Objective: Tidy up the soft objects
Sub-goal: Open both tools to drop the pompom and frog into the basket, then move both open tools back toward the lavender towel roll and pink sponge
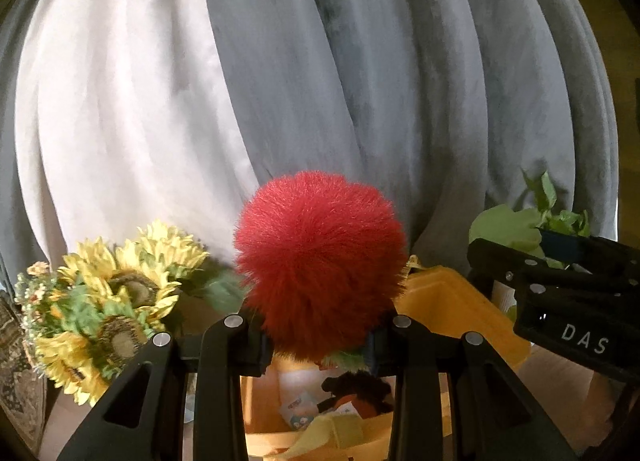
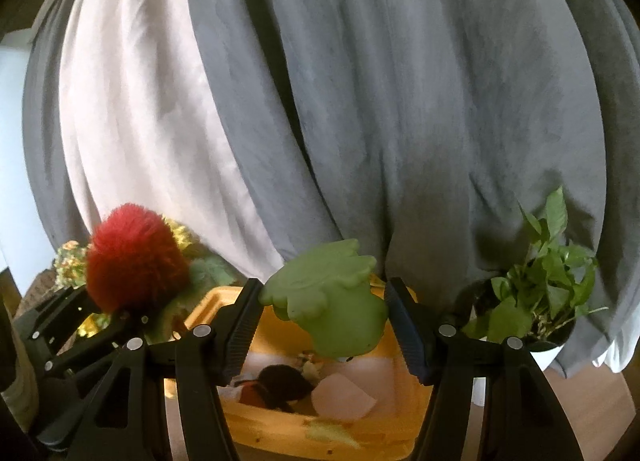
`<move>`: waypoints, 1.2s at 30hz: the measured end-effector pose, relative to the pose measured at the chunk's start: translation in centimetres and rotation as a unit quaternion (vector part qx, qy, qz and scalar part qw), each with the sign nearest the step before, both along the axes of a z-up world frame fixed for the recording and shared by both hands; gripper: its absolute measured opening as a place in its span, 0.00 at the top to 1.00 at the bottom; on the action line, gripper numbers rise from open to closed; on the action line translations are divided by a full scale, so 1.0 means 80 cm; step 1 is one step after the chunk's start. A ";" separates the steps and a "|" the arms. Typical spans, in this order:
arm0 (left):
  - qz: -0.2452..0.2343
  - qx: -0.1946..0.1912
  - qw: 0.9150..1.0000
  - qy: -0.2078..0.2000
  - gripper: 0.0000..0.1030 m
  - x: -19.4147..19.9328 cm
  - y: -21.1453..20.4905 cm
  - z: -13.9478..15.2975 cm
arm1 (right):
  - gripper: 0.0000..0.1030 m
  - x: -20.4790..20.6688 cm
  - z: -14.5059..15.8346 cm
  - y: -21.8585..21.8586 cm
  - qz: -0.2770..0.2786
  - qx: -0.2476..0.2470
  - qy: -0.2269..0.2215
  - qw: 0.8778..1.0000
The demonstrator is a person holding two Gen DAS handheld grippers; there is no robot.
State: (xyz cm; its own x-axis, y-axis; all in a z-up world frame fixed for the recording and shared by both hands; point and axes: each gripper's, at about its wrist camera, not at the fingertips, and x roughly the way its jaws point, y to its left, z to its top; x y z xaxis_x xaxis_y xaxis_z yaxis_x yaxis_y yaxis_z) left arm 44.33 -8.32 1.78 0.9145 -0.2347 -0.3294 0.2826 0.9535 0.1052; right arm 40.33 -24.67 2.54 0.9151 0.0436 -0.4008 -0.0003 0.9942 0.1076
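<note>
Grey curtain (image 2: 400,101) and a paler cream curtain panel (image 2: 132,101) are hanging straight ahead of both claws, closing off the far side; the air above the claws is standing open up to the cloth. An orange bin (image 2: 360,433) is sitting below and ahead of both claws, mouth up, its near rim running under the right claw's fingers.

Left claw (image 1: 320,335): jaws are pinched nearly closed on the base of a red fluffy pompom (image 1: 320,261), which is standing up just above the fingertips. Long, fine fur, round as a ball. Something green is showing under it at the pinch; cannot tell what. Yellow sunflowers (image 1: 120,293), artificial-looking, are crowding just to the left of this claw. The orange bin (image 1: 448,301) is lying below and to the right of it.

Right claw (image 2: 320,325): jaws are standing about half apart, gripping a green soft toy (image 2: 332,309) between the ribbed pads. Smooth, matte, lobed along its top edge like a glove or a leaf. It is hanging over the bin's open mouth. A leafy potted plant (image 2: 548,285) in a white pot is standing close on this claw's right.

Inside the bin, below the right claw: a dark plush object (image 2: 284,385), a pale pink piece (image 2: 344,397), a yellow-green scrap near the front wall.

The two claws are riding side by side, close together.
</note>
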 end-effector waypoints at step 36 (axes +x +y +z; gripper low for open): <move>-0.004 0.026 0.995 0.093 0.30 0.065 -0.019 -0.062 | 0.32 0.072 -0.072 -0.023 -0.030 -0.014 0.107 0.994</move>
